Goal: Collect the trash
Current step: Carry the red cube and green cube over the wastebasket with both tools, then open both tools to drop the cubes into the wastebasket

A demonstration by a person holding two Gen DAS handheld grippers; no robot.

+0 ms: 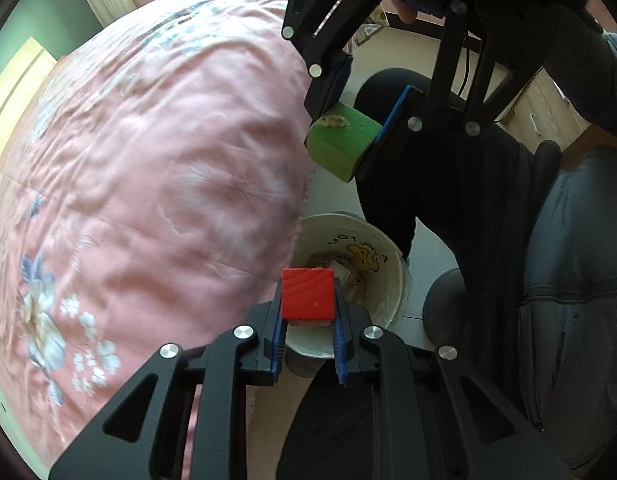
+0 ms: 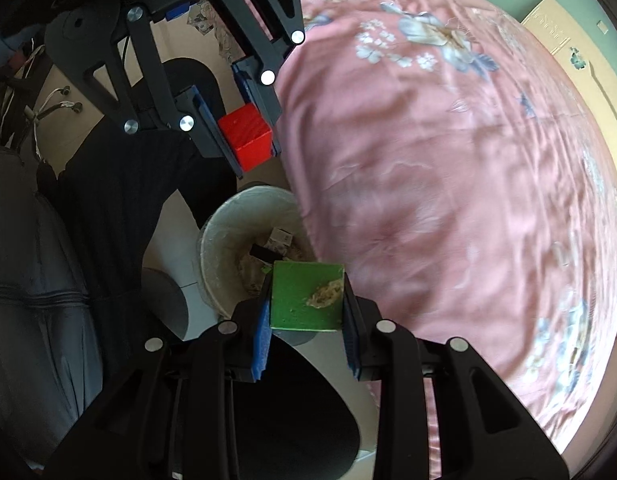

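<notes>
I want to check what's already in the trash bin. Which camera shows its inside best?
The right wrist view: the bin sits open below the green block, with scraps on its bottom visible. In the left wrist view the bin is partly covered by the red block and the left gripper.

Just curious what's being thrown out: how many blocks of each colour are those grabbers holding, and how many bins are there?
Red block: 1
Green block: 1
White bin: 1
Total: 3
</notes>
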